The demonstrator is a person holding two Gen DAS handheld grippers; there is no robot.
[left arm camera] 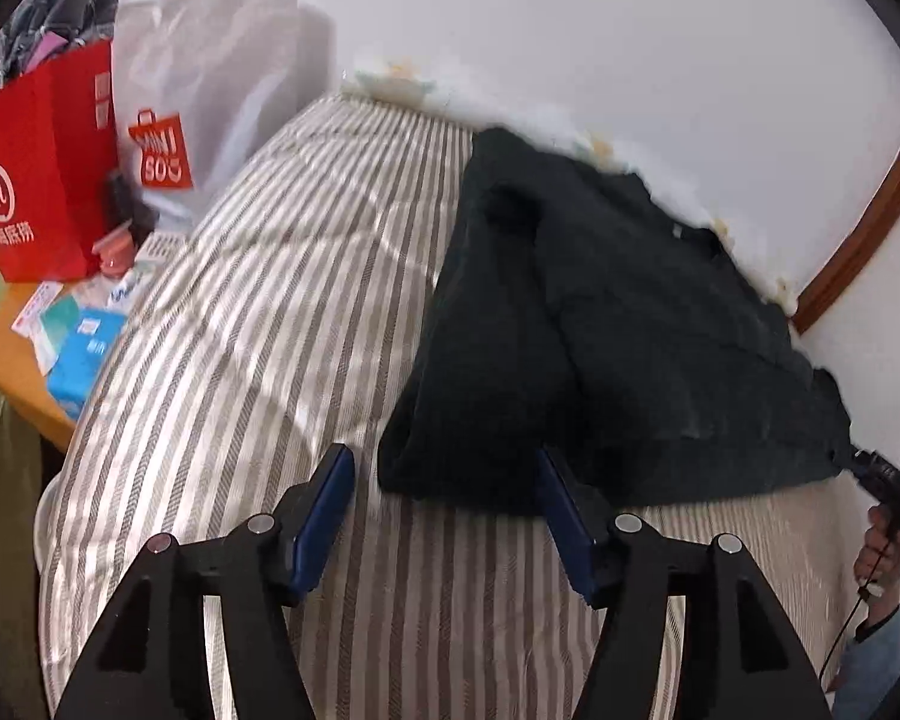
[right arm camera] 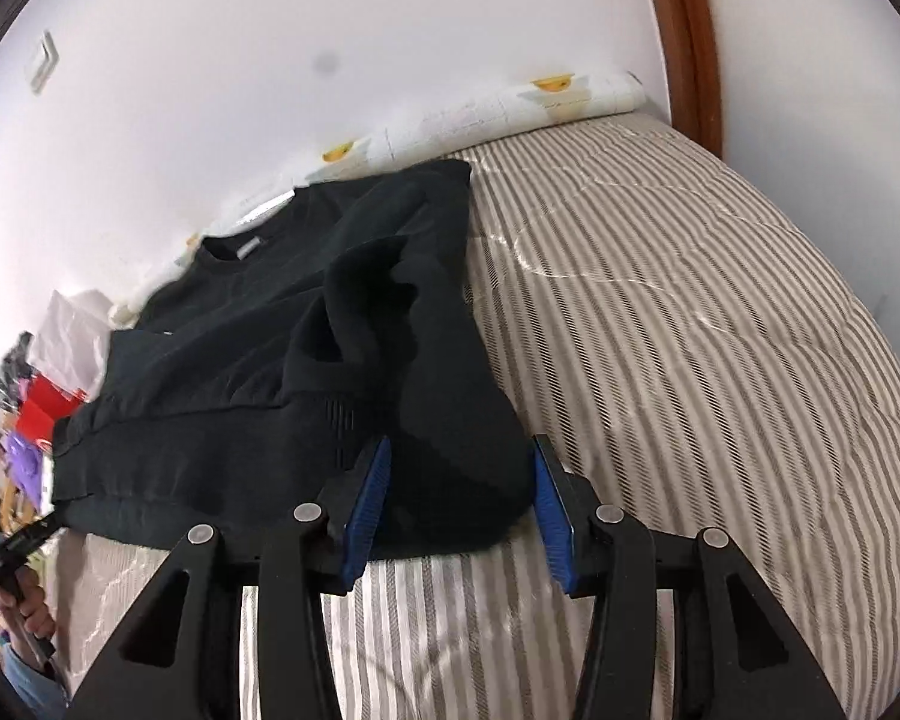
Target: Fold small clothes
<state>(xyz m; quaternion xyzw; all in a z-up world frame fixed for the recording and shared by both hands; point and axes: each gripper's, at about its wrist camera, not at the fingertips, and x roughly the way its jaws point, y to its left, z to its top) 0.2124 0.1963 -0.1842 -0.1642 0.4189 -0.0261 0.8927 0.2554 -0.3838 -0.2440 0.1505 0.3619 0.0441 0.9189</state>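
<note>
Black knit fabric, a sweater (right arm camera: pixel 306 324), lies on the striped bed (right arm camera: pixel 690 312) near the wall, both sleeves already folded in over the body. The left claw (left arm camera: pixel 444 486) and the right claw (right arm camera: pixel 459 477) each stand about half open at a corner of the hem, and neither one presses on the cloth. The bottom-to-collar fold seems to remain.

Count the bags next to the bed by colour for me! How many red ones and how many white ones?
Red paper bag: 1
White plastic bag with red logo: 1
Total: 2
</note>
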